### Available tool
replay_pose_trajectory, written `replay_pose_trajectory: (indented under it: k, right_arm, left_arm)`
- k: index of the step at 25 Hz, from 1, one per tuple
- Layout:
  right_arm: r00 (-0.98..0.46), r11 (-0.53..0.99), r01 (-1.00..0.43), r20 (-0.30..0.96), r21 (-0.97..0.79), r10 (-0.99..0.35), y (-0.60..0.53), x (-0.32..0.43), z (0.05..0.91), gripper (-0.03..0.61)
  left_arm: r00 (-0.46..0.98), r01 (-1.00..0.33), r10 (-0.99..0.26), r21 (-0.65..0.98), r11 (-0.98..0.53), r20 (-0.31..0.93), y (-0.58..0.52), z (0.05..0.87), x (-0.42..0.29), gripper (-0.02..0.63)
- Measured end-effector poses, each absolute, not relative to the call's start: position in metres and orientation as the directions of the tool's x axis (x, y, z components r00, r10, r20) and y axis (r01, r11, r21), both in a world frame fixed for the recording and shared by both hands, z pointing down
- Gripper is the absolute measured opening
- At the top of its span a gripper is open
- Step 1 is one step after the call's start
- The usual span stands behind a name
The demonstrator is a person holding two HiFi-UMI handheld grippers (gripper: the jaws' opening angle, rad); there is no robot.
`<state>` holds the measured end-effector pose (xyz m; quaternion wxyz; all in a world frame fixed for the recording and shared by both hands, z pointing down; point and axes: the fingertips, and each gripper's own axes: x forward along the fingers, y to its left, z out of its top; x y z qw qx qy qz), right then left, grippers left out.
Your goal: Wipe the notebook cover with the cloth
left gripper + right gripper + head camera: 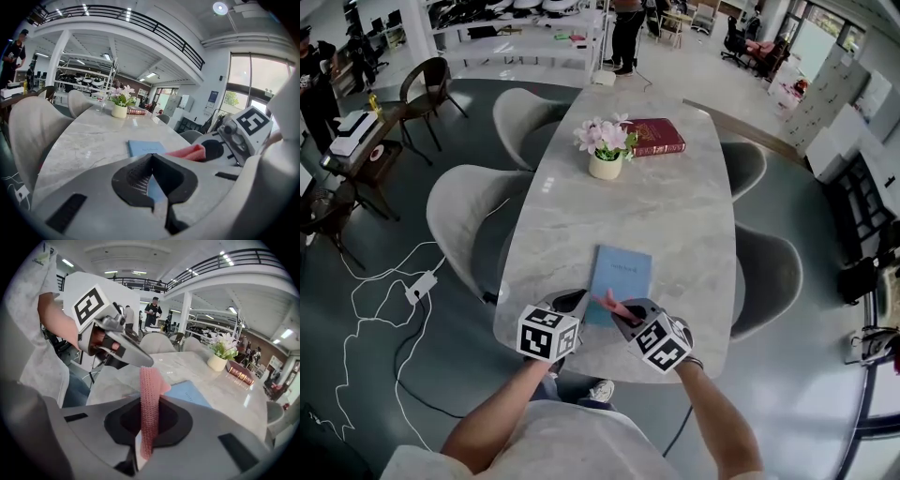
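At the near end of a long pale marble table (675,216), a person stands holding a two-jaw gripper in each hand, seen from above. Grey shell chairs (464,211) line both long sides of the table, on a glossy grey floor where a white cable (380,300) lies in loops.

A light blue notebook (622,277) lies flat and closed on the marble, close to the near edge and just ahead of both grippers.

On the person's left, the left gripper (577,302) reaches the notebook's near left corner. Its jaws are closed together at the tips, and a sliver of the blue cover shows pinched between them.

On the right, the right gripper (625,314) has its jaws clamped on a pink knitted cloth (150,390). A folded strip of the cloth stands up out of the jaws, its free end over the notebook's near edge. Whether the cloth touches the cover cannot be told. The two grippers sit close together, tips angled toward each other.

Far up the table, well apart from the notebook, a dark red book (654,136) lies flat. Just beside it stands a small cream pot (606,167) of pale pink flowers (605,138).
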<state>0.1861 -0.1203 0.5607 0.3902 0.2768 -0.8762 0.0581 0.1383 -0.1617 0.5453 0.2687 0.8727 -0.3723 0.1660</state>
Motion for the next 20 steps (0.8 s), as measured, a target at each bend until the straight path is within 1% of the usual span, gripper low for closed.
replay_pose_trajectory:
  k: [6,10,14,20]
  right_arm:
    - [-0.484,0.791,-0.582,0.701,0.189,-0.524,-0.175,0.217,0.543,0.015]
    - [-0.443,0.769,-0.599,0.707,0.224,-0.551,-0.208,0.233,0.543,0.015]
    - [-0.389,0.754,-0.608,0.734,0.249,-0.557,-0.234,0.246,0.557,0.015]
    - [-0.324,0.748,-0.614,0.783,0.252,-0.530,-0.256,0.259,0.585,0.015]
  left_arm:
    - [0.666,-0.741,-0.561,0.344,-0.577,0.492,-0.171,0.546,0.134,0.008]
    - [0.665,-0.741,-0.560,0.344,-0.577,0.494,-0.177,0.547,0.133,0.006]
    - [0.668,-0.738,-0.555,0.342,-0.582,0.496,-0.181,0.546,0.133,0.006]
    - [0.668,-0.736,-0.545,0.339,-0.587,0.507,-0.183,0.548,0.131,0.008]
